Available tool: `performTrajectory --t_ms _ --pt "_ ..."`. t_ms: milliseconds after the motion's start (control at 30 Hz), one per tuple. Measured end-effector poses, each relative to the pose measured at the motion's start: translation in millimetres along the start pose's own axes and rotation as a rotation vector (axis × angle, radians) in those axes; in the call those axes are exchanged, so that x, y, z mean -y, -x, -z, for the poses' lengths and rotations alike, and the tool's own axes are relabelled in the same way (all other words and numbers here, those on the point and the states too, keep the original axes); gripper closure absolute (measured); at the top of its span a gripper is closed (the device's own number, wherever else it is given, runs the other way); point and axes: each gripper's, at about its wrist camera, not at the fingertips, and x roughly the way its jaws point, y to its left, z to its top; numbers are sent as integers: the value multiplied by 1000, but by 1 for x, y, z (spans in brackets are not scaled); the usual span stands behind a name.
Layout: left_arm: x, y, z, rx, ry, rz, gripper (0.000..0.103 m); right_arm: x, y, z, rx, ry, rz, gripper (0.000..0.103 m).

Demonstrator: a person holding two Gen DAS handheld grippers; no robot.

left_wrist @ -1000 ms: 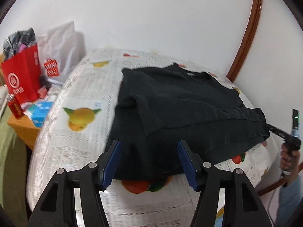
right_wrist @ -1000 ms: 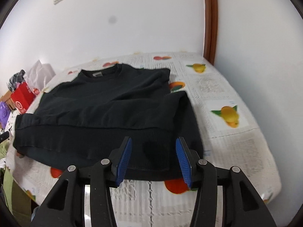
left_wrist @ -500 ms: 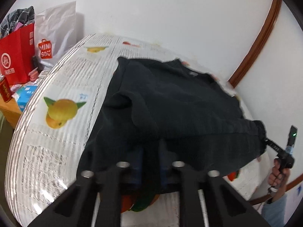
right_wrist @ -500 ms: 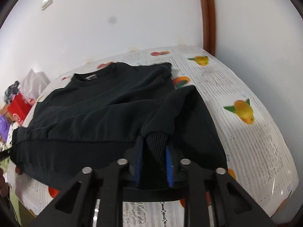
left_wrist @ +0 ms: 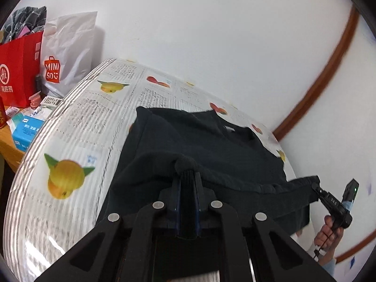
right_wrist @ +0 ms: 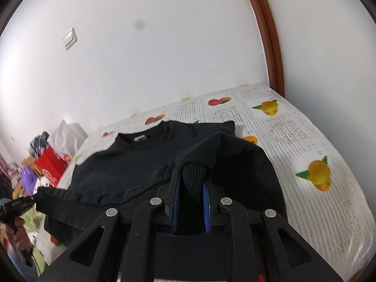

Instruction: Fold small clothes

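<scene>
Hem first, from my left wrist view: my left tongs (left_wrist: 187,181) are clenched on the ribbed hem of the black sweater (left_wrist: 199,145), pads pressed flat against the cloth with a bunch of fabric pushed up just ahead of them. I grip at the bottom edge because, as I judge it, that edge is what has to travel up toward the collar for the fold. The sweater lies on the bed (left_wrist: 77,127), under a sheet printed with fruit and newsprint, collar toward the white wall. Off the bed's left side sit a red bag (left_wrist: 20,68) and a white bag (left_wrist: 68,51). At far right my right hand (left_wrist: 333,230) shows, its tongs pinching the hem's other corner.

From the right wrist view: my right tongs (right_wrist: 190,183) are clamped on a thicker wad of ribbed hem, so the blue pads (right_wrist: 206,202) stand a little apart. Gripping both corners keeps the edge level. A brown door frame (right_wrist: 265,35) runs up the wall, a switch (right_wrist: 70,38) at left.
</scene>
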Motion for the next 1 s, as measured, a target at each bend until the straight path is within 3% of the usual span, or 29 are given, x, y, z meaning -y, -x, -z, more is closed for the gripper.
performTrajectory --t_ms 133,300,467,700,800,1000 --pt "-3 -25 -11 -22 16 -39 94 6 -31 -7 -37 -36 21 87" --pt "-4 -52 -14 -53 -55 -124 94 9 -68 -3 -101 -16 94 86" --pt "-5 -59 -13 -72 -93 -144 91 16 -85 1 -154 -4 133 80" --pt "4 -44 -3 -93 -175 -139 81 0 -46 5 -119 106 179 70" --pt "8 -34 4 -92 -190 -136 72 -11 -28 10 -120 138 149 69" --pt "20 -7 22 -79 -229 -93 68 -33 -16 33 -168 190 47 69"
